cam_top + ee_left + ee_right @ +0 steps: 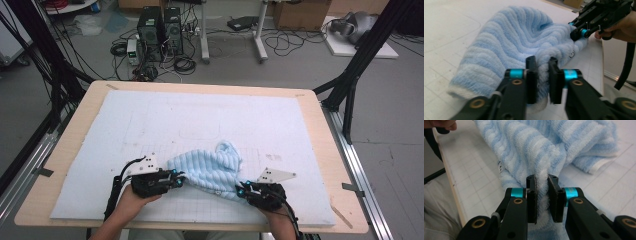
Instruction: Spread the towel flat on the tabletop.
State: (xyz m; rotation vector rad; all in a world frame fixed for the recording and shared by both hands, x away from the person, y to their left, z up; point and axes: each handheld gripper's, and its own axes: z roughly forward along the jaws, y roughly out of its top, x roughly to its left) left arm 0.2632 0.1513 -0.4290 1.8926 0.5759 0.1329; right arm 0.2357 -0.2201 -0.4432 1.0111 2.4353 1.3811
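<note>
high view: the fluffy light-blue and white striped towel lies bunched near the front edge of the pale blue foam mat on the wooden bench, held between the left gripper and the right gripper, each clamped on a fold of its hem. to do this step well, it seems best to keep both pinches firm and draw the hands apart evenly, low over the mat, so the ribbed pile spreads flat rather than twisting. left gripper view: the black jaws squeeze a thick, soft ridge of towel, its surface plush and wavy; right gripper view: the jaws bite a white-edged fold, limp and deeply creased
</note>
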